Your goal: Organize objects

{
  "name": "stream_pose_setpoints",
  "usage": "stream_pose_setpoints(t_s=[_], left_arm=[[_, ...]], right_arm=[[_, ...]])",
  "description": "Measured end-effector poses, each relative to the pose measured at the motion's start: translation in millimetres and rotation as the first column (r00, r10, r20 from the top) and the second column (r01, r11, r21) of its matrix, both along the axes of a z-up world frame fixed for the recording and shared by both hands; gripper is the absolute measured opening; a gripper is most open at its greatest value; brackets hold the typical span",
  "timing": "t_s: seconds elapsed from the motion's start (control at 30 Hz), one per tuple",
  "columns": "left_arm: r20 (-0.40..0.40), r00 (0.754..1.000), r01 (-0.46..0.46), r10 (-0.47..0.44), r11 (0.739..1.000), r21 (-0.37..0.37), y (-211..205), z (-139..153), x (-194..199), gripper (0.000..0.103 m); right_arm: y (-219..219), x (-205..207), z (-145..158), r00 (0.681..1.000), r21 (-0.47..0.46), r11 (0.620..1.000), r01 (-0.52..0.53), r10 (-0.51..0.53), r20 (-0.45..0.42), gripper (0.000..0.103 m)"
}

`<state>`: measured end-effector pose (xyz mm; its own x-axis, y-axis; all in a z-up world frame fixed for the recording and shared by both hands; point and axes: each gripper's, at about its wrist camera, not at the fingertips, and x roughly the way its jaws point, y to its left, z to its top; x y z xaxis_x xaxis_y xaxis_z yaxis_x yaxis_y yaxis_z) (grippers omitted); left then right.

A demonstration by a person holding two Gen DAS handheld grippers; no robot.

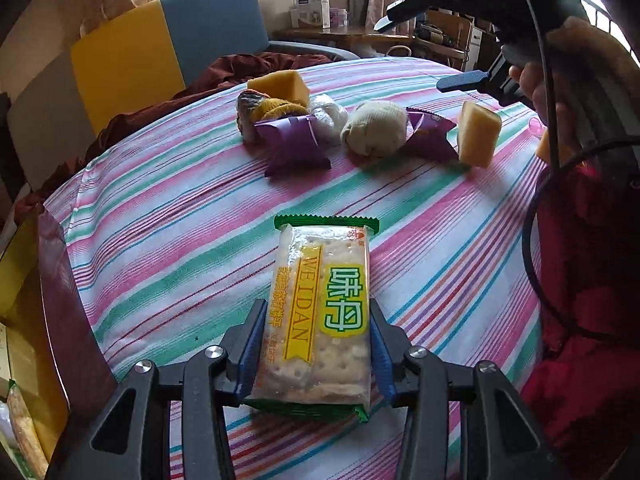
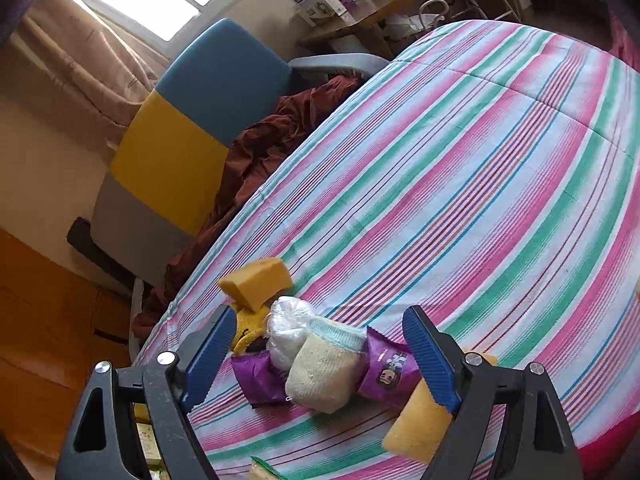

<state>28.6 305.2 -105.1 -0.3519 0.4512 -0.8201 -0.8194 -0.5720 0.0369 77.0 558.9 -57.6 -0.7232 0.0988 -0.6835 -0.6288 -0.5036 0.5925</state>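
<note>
My left gripper (image 1: 318,312) is shut on a green-edged cracker packet (image 1: 320,304), its blue pads pressing on both long sides just above the striped cloth (image 1: 180,200). Farther back lies a cluster: a yellow sponge (image 1: 280,86), a white wrapped bundle (image 1: 328,114), a purple packet (image 1: 294,140), a cream rolled sock (image 1: 376,128), a second purple packet (image 1: 430,136) and a second sponge (image 1: 478,132). My right gripper (image 2: 320,312) hovers open over that cluster, with the cream sock (image 2: 324,368) and a purple packet (image 2: 386,372) below its fingers.
A chair with a blue, yellow and grey back (image 1: 160,48) stands behind the cloth's left edge, with a dark red cloth (image 1: 248,68) heaped on it. A yellow box (image 1: 24,320) sits at the left. A red sleeve (image 1: 580,280) fills the right side.
</note>
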Motion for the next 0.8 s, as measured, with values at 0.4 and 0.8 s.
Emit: stream_pose_setpoints(t_s=[0.4, 0.8], left_arm=[[-0.01, 1.0, 0.027, -0.026, 0.994, 0.108, -13.1, -6.0, -1.3, 0.047], [-0.038, 0.998, 0.045, -0.04, 0.988, 0.146, -19.6, -8.3, 3.2, 0.047]], right_arm=[[23.9, 31.1, -11.1, 0.983, -0.108, 0.979, 0.175, -0.18, -0.036, 0.086], [-5.9, -10.3, -5.3, 0.999, 0.011, 1.0, -0.012, 0.012, 0.043, 0.086]])
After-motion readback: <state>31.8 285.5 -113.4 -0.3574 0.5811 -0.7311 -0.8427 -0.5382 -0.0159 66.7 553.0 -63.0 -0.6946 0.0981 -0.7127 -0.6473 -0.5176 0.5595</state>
